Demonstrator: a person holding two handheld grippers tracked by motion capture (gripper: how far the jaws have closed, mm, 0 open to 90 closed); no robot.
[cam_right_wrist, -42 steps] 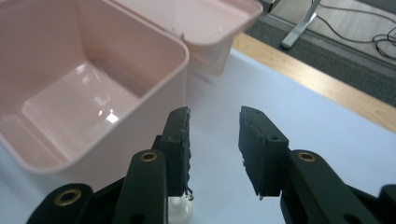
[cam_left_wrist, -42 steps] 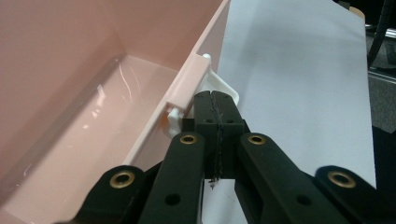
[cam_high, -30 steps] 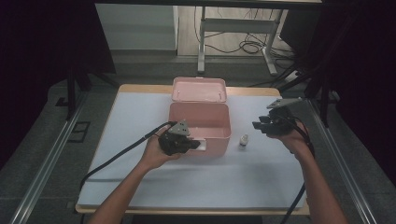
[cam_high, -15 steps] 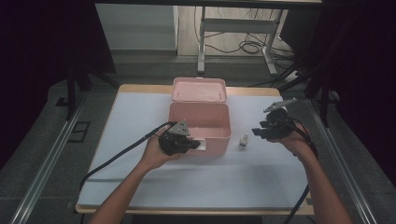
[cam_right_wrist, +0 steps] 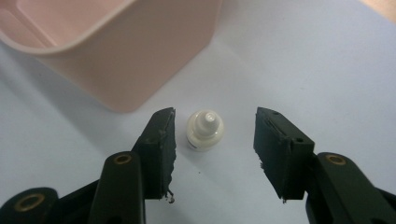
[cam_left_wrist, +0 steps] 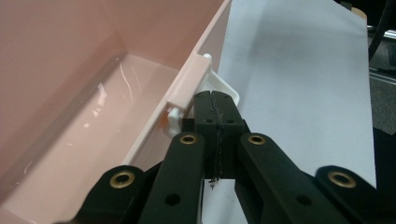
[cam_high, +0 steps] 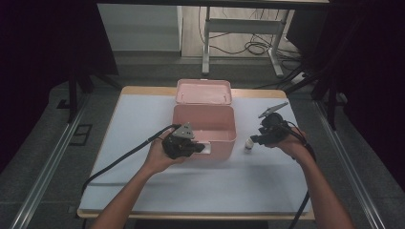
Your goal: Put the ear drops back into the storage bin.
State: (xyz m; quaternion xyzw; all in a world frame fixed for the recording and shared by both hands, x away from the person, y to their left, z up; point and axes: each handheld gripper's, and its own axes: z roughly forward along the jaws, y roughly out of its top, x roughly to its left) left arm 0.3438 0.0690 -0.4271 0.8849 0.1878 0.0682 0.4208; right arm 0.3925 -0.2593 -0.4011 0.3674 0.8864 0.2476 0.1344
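Observation:
A pink plastic box stands mid-table with its lid thrown back. My left gripper is at the box's near wall, shut on the white latch that hangs from the rim; its jaws meet with no gap. A small white bottle stands upright on the table just right of the box. My right gripper is low over it, and its jaws have just been opening. The bottle sits between the open jaws, touching neither pad. The box is close beyond.
The white-covered table has bare room to the left, to the right and in front of the box. A cable trails from the left gripper toward the near left edge. Dark floor and rails surround the table.
My right gripper has come down and left toward the small bottle, and its jaws stand wider apart around it. The left gripper and the box have kept still.

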